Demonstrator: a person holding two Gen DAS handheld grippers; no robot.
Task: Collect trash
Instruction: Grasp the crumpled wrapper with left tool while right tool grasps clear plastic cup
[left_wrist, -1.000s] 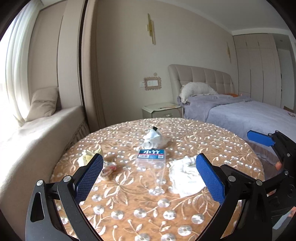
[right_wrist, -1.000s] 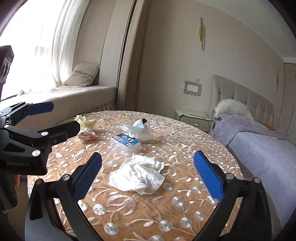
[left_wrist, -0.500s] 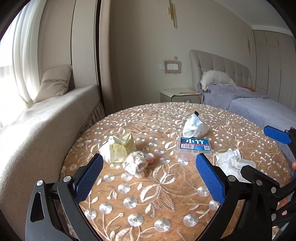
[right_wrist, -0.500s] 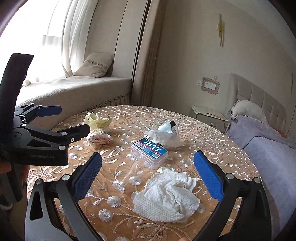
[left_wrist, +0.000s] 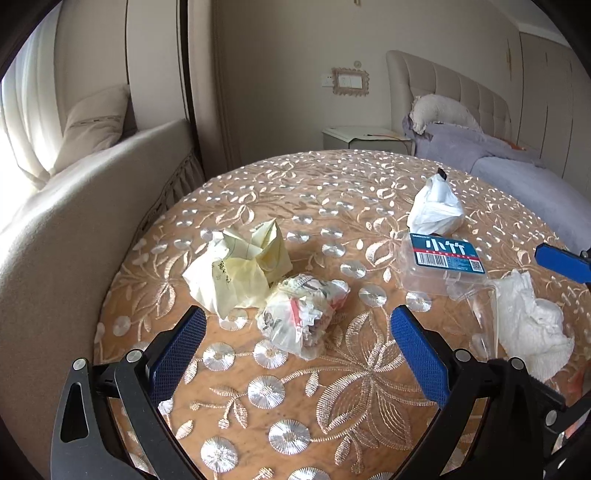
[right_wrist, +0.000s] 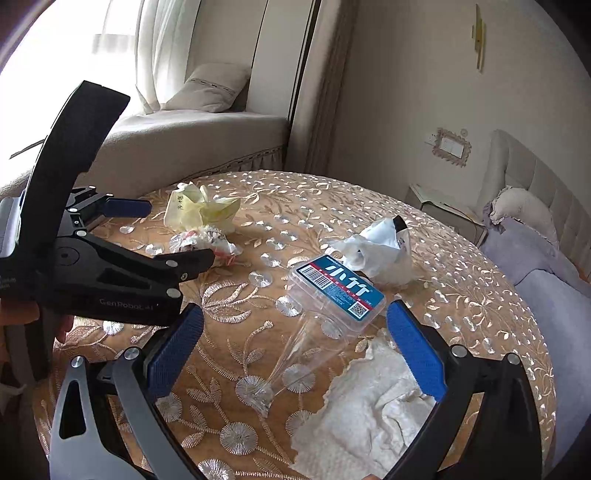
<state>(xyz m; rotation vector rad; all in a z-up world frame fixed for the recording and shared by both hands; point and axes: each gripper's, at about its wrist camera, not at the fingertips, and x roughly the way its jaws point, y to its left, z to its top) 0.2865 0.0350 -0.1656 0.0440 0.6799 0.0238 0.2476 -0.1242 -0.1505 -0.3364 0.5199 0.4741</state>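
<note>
We're working over a round tabletop (left_wrist: 369, 177) with a gold embroidered cloth; bed (left_wrist: 517, 162) and window seat (left_wrist: 92, 173) are sitting behind it. Five trash pieces are lying on it, nothing collected that we can see.

Largest to smallest: white paper towel wad (right_wrist: 373, 413) at the near right edge; yellow crumpled paper (left_wrist: 240, 269) left of centre; clear plastic box with blue label (right_wrist: 338, 291) mid-table, with a clear film cone (right_wrist: 295, 362) trailing toward us; white plastic bag scrap (left_wrist: 436, 210) further back; printed wrapper ball (left_wrist: 303, 314), touching the yellow paper's near right side.

Left hand-held gripper (left_wrist: 297, 350) is spread wide, holding nothing. The wrapper ball is sitting dead ahead between its blue pads (left_wrist: 177, 354), just beyond the tips, roughly round so no axis to align. We're judging that the left's pick: straight push forward and down, then close.

Right hand-held gripper (right_wrist: 293, 350) is also spread and empty, with the paper towel wad just inside its right finger and the box ahead.
</note>
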